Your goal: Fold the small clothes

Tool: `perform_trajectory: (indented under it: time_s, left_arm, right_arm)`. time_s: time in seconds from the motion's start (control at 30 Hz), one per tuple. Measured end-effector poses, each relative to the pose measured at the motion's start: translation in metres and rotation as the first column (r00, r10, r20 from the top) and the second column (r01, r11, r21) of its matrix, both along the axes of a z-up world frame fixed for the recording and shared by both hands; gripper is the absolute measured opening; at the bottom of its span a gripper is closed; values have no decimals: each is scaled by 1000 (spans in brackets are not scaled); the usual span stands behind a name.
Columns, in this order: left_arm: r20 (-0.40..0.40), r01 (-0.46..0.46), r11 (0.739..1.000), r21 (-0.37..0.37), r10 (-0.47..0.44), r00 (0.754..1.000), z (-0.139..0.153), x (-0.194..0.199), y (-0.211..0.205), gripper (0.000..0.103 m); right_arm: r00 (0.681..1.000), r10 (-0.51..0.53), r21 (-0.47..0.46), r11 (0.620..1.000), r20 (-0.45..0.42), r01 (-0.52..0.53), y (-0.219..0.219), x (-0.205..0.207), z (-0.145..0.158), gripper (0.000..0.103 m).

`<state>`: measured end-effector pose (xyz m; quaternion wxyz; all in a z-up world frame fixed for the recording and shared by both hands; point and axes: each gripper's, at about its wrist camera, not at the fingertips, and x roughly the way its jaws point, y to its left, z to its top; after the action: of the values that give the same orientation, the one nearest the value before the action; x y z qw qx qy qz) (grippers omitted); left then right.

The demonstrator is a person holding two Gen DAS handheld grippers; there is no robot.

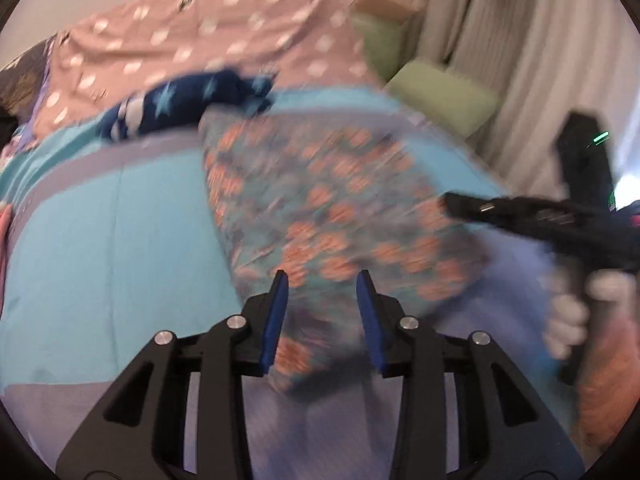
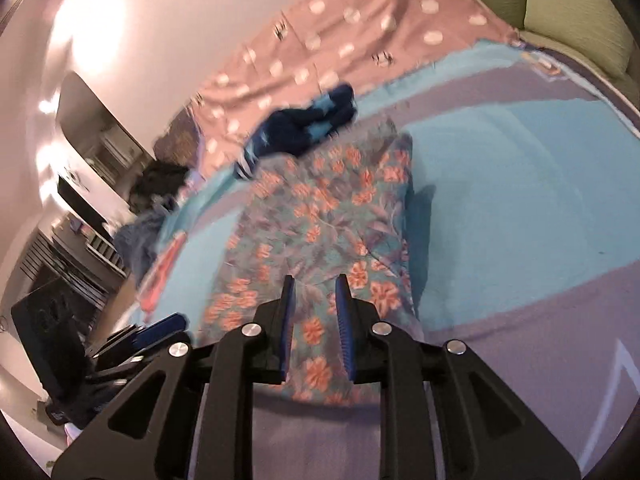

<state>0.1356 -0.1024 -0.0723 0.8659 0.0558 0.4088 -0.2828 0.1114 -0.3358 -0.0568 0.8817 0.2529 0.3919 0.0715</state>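
Meanwhile, we are hovering both claws, left claw (image 1: 322, 316) and right claw (image 2: 315, 322), spread apart and gripping nothing, over the near edge of the floral garment (image 2: 320, 216) lying on the bed (image 2: 520, 184).

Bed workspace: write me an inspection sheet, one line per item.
Surface: bed with a turquoise and lilac cover.
Job's things: floral garment spread flat; navy star garment bunched beyond it.
Clutter: pink dotted sheet at the far side; green cushions by the corner.
Grippers: left gripper and right gripper both over the floral garment's near edge, jaws open, nothing between them.
Cables: nothing seen.
Surroundings: curtain, white wall, shelves.
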Motion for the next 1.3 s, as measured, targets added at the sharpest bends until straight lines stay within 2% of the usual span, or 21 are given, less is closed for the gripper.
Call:
perform_trajectory:
  time_s: [0.03, 0.07, 0.13, 0.23, 0.27, 0.3, 0.33, 0.37, 0.4, 0.43, 0.53, 0.57, 0.63, 0.73, 0.8, 0.97, 1.03, 1.2, 1.3]
  left_arm:
    - [-31, -11, 1000, 15, 11, 999, -13, 6, -1, 36]
    - [-37, -6, 1000, -29, 5, 999, -25, 8, 4, 36]
    - [-34, 4, 996, -94, -7, 999, -22, 6, 13, 35]
    - [-74, 16, 993, -118, -25, 997, -14, 9, 21, 35]
    - [-80, 19, 992, -126, -29, 996, -9, 12, 24, 38]
    - [-73, 17, 991, -132, -27, 997, -5, 16, 27, 46]
    - [-61, 10, 992, -129, -18, 998, -2, 19, 31, 52]
    - [-38, -10, 994, -109, 6, 999, 1, 26, 33, 60]
    - [-29, -25, 995, -95, 22, 999, 1, 36, 33, 60]
    - [-52, -35, 994, -104, 30, 998, -2, 50, 34, 60]
    - [-158, -43, 982, -184, 13, 987, -16, 86, 32, 60]
    - [-186, -40, 979, -201, 2, 983, -21, 95, 30, 60]
    - [-228, -21, 969, -247, -37, 973, -31, 108, 22, 62]
    - [-213, 30, 967, -251, -85, 973, -36, 127, 8, 64]
    - [-228, 35, 962, -271, -99, 969, -37, 137, 5, 64]
    - [-233, 28, 936, -352, -116, 966, -44, 171, -2, 60]
    - [-218, 21, 940, -341, -101, 971, -45, 178, -8, 54]
    - [-219, -30, 947, -321, -43, 975, -47, 186, -9, 22]
    - [-126, -10, 973, -231, -20, 992, -33, 174, -22, 15]
  right_arm:
    - [999, -16, -39, 999, -32, 14, -1, 4, -12, 20]
    - [999, -15, -56, 998, -29, 14, -3, 4, -21, 11]
    - [1000, -1, -42, 999, 3, 1, -7, -1, -23, 11]
    - [999, 28, -15, 1000, 32, -27, -15, -3, -6, 17]
    - [998, 30, 4, 1000, 55, -30, -21, -4, 1, 30]
    - [997, 24, 8, 1000, 75, -24, -27, -4, 6, 40]
    - [996, 7, -15, 1000, 87, -5, -36, -2, 10, 60]
    - [997, -4, -41, 999, 80, 7, -42, 3, 11, 68]
    - [998, -2, -57, 998, 56, 5, -46, 11, 10, 69]
    - [1000, 13, -31, 999, 0, -13, -55, 23, 0, 69]
    - [994, 78, 119, 991, -82, -68, -62, 45, -24, 69]
    - [989, 122, 149, 983, -80, -109, -58, 52, -28, 69]
    - [978, 204, 146, 970, -50, -195, -49, 67, -32, 70]
    - [959, 284, 115, 953, -18, -280, -41, 91, -36, 71]
    - [953, 302, 141, 944, -8, -298, -42, 106, -37, 69]
    - [942, 335, 214, 922, -20, -324, -45, 150, -50, 30]
    - [941, 337, 219, 920, -20, -325, -43, 156, -52, 22]
    - [947, 320, 138, 938, -4, -317, -34, 150, -46, 20]
    - [958, 287, 55, 956, 19, -288, -29, 140, -34, 19]
